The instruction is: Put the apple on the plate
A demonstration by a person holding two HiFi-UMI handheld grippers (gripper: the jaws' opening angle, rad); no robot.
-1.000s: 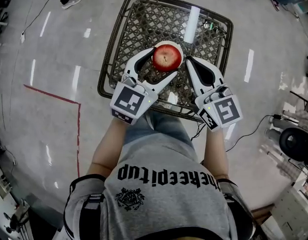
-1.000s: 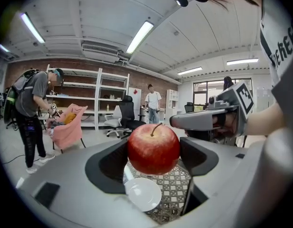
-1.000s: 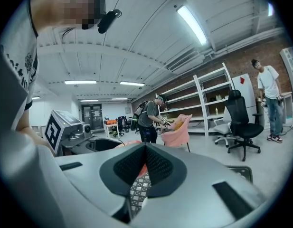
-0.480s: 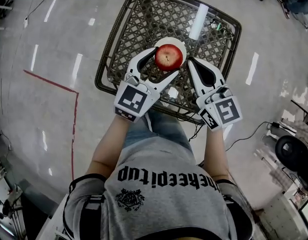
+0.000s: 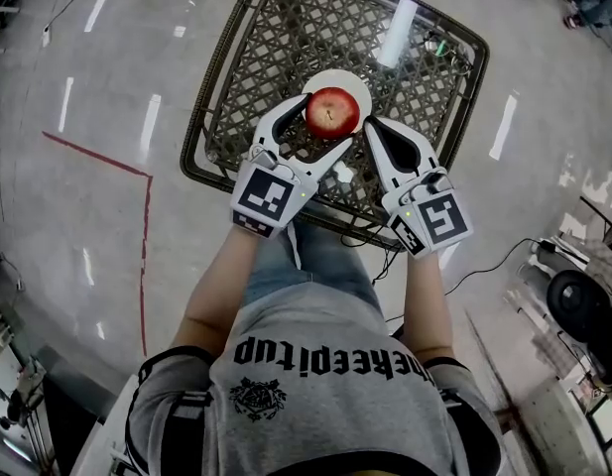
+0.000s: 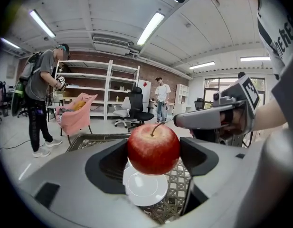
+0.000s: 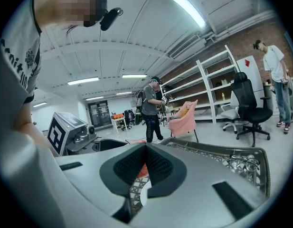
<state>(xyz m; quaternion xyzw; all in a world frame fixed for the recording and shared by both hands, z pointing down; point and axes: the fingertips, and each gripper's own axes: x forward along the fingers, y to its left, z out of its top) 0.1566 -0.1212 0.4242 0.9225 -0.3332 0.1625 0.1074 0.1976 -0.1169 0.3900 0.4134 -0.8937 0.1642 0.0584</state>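
Note:
A red apple is clamped between the jaws of my left gripper, which is shut on it. It hangs just above a small white plate on the wire-mesh table. In the left gripper view the apple fills the gap between the jaws, stem up, with the plate directly below it. My right gripper is shut on nothing, its tips close beside the apple on the right. In the right gripper view the right gripper has its pads together, and a bit of the apple shows behind them.
A white cylinder and a small glass item lie at the table's far right. The table's raised dark rim runs round the mesh. People, shelves and office chairs stand far off in the room.
The apple stays clamped in the left gripper over the plate. A little more of the plate shows beyond it. The right gripper has edged slightly left, toward the apple.

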